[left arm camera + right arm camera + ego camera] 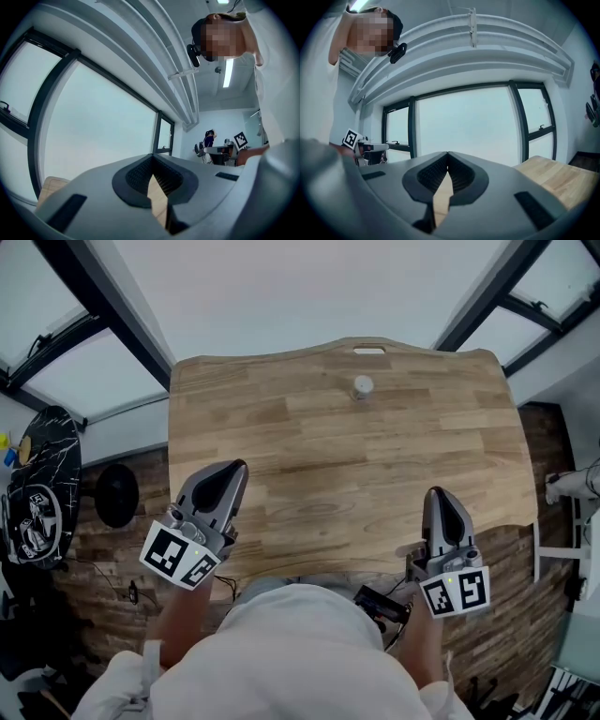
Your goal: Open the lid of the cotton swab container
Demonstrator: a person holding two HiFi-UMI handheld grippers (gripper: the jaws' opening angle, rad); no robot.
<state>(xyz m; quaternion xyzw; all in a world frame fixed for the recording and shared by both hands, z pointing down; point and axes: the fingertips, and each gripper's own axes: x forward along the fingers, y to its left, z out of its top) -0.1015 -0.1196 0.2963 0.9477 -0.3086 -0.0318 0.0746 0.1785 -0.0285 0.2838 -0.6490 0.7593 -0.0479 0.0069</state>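
Note:
A small clear cotton swab container with a pale lid stands upright near the far edge of the wooden table. My left gripper rests at the table's near left, shut with nothing in it. My right gripper sits at the near right, also shut and empty. Both are far from the container. In the left gripper view the jaws meet at their tips, and in the right gripper view the jaws do the same. Neither gripper view shows the container.
A slot handle is cut in the table's far edge. A black round stool and a marbled black disc stand on the floor at left. White furniture is at right. Large windows lie beyond the table.

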